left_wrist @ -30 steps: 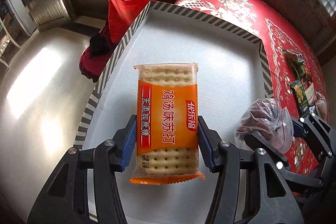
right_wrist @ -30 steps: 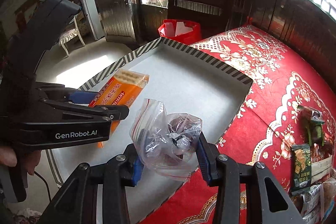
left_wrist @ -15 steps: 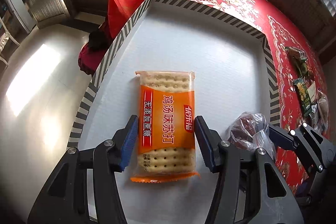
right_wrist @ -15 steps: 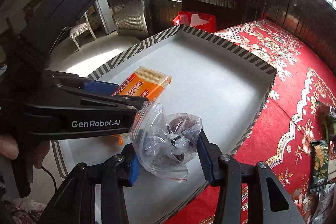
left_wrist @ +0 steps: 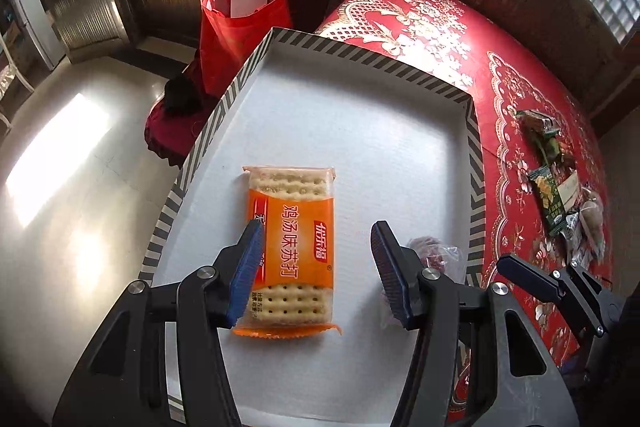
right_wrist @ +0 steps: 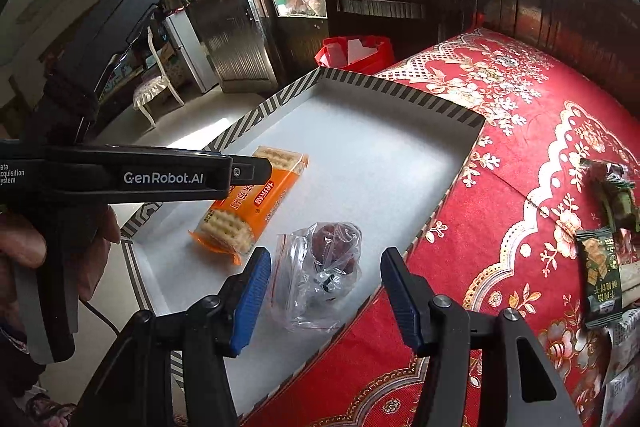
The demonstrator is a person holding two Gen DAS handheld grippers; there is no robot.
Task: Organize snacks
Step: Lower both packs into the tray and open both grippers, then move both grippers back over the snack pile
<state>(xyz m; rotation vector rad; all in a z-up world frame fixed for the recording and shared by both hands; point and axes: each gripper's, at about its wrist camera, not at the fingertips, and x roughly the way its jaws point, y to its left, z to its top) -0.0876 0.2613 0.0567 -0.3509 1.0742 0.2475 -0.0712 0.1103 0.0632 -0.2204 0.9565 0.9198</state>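
Note:
An orange cracker packet (left_wrist: pixel 291 247) lies flat in the white striped-rim tray (left_wrist: pixel 360 131); it also shows in the right wrist view (right_wrist: pixel 252 203). My left gripper (left_wrist: pixel 316 267) is open above it, jaws apart on both sides, not touching. A clear plastic bag of dark snacks (right_wrist: pixel 320 275) lies in the tray near its right rim; it also shows in the left wrist view (left_wrist: pixel 434 255). My right gripper (right_wrist: pixel 324 297) is open over the bag. Several snack packets (right_wrist: pixel 604 267) lie on the red cloth at the right.
The tray (right_wrist: pixel 380 147) sits on a red patterned tablecloth (right_wrist: pixel 500 107) at the table's left edge. A red bag (left_wrist: pixel 240 27) stands on the floor beyond the tray. More packets (left_wrist: pixel 556 187) lie on the cloth at right.
Both grippers have opened. The cracker packet and the plastic bag have been let go and now lie in the tray. Both grippers have pulled back a little.

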